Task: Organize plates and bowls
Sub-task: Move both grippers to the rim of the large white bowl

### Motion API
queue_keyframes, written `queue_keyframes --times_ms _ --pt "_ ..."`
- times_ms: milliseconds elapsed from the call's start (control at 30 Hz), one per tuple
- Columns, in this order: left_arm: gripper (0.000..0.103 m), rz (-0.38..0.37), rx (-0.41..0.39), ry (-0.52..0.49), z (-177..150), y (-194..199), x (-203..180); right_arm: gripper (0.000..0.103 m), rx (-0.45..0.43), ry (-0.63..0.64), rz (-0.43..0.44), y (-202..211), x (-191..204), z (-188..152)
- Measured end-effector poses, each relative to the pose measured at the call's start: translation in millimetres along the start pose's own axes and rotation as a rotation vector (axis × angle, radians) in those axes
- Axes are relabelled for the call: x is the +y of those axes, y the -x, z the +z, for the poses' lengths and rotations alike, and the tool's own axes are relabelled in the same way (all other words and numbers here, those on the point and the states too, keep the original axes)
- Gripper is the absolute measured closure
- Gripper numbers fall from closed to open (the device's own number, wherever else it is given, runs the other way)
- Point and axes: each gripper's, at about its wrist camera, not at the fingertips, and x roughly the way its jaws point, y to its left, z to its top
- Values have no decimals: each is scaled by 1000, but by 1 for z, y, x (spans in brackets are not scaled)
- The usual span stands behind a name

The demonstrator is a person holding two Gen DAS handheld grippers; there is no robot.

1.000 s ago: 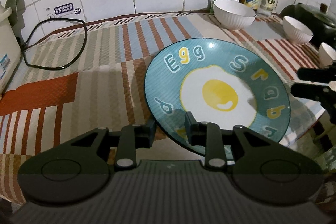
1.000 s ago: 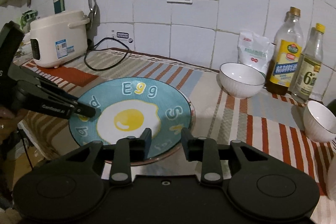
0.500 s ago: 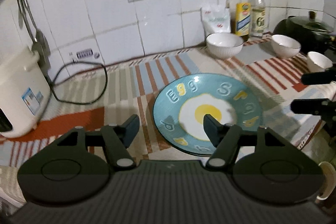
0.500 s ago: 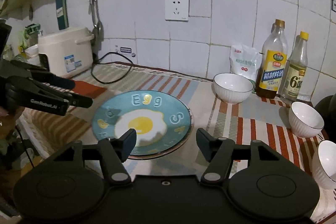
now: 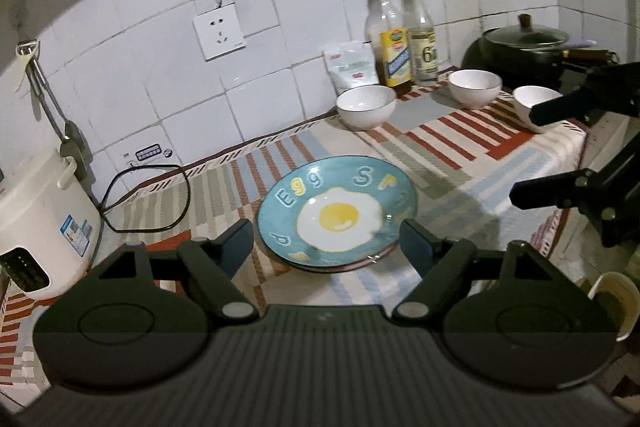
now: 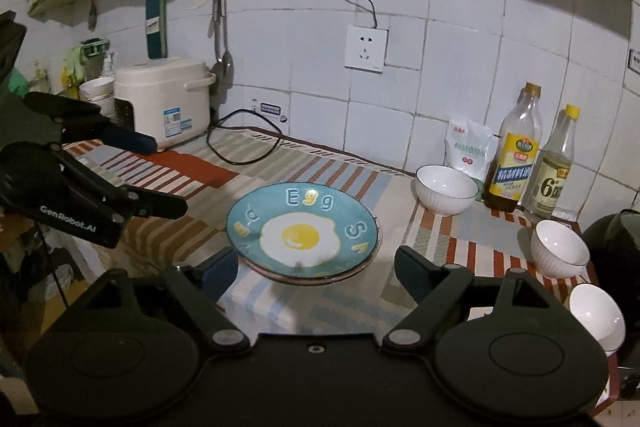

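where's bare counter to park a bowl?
Free: striped cloth between the rice cooker and the egg plate; another patch between the plate and the near bowl. Crowded: right end, with bowls, bottles and black pot.

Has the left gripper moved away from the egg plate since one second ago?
Yes. The left gripper, its jaws just opening with nothing between them, has pulled back and up from the egg plate, which lies on the striped cloth.

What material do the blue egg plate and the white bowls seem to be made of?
Egg plate: likely glazed ceramic, glossy; light glints on its printed surface, though melamine is possible. White bowls: probably glazed porcelain; smooth shiny white with ribbed outer walls and a thin dark rim line.
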Motion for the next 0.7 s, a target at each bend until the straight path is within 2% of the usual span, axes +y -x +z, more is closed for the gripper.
queue_keyframes --times_ms 67,100,233,467,700 --pt "11 -9 -8 -8 -1 7 -4 12 -7 13 -5 11 3 -4" --pt "9 -14 -17 -14 -2 10 -7 11 -11 20 -7 16 3 -6" --pt "8 -18 -32 -41 -3 17 -21 10 -24 30 -28 34 1 -17" --pt "6 -101 -21 -71 1 14 -52 9 -42 14 -71 63 -13 -38" --pt "6 -224 -3 2 11 0 -73 8 -61 -1 -132 86 -37 -66"
